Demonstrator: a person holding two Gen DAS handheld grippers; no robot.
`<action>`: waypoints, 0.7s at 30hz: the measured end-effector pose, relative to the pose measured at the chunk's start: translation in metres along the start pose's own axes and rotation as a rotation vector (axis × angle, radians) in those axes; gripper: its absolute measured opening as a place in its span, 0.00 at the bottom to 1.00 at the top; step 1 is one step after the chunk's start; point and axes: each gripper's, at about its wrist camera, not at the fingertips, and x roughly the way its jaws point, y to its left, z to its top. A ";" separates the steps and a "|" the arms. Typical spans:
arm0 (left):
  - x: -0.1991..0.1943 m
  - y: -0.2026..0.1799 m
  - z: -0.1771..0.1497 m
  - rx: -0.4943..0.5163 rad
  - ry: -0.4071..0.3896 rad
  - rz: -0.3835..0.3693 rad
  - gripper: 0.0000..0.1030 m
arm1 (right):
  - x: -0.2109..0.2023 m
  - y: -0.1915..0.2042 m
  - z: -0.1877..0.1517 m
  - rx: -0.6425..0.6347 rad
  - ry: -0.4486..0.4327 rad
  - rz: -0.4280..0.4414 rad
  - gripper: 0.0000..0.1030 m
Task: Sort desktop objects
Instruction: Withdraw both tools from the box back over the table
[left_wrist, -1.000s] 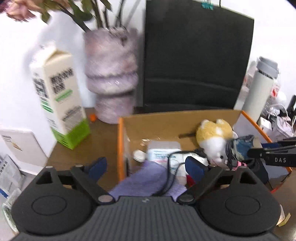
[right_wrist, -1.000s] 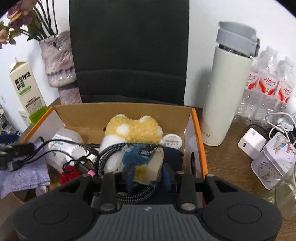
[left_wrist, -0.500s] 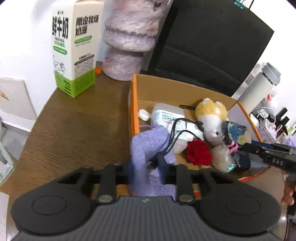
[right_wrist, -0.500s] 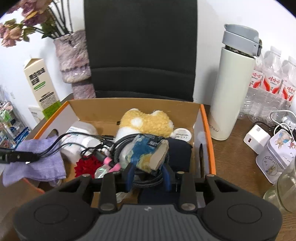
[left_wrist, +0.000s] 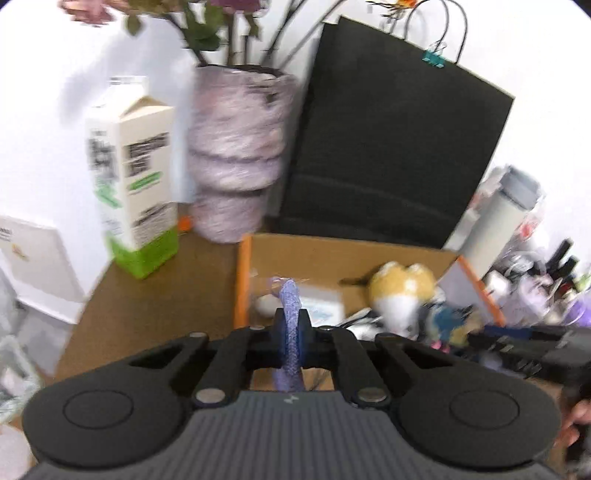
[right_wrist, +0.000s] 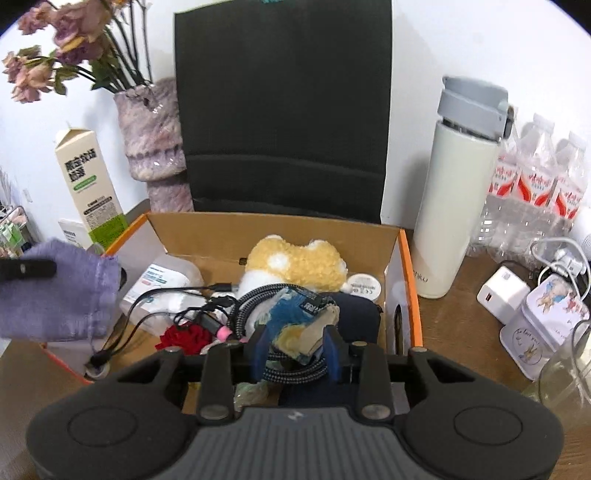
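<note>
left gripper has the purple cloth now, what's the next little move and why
Probably lift the purple cloth a bit higher and carry it left, away from the cardboard box. The left gripper is shut on a fold of it, but the cloth hangs beside the box's left wall, close to the black cables, which it could snag if dragged low.

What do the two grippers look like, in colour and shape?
Both look the same. The left gripper and the right gripper each have a dark grey ribbed body with a small pale logo, two round black discs at the sides, black linkage bars with silver pivot pins, and blue pads on the fingers. No cables or sleeves are visible.
</note>
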 end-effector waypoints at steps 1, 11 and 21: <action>0.006 -0.004 0.004 -0.009 -0.008 -0.032 0.06 | 0.003 -0.001 0.000 0.013 0.007 0.001 0.29; 0.003 -0.038 0.007 0.065 -0.079 -0.106 0.90 | -0.022 -0.008 0.007 0.033 -0.011 0.004 0.58; -0.066 -0.065 -0.049 0.101 -0.094 -0.027 0.94 | -0.073 -0.017 -0.048 0.042 -0.041 -0.026 0.61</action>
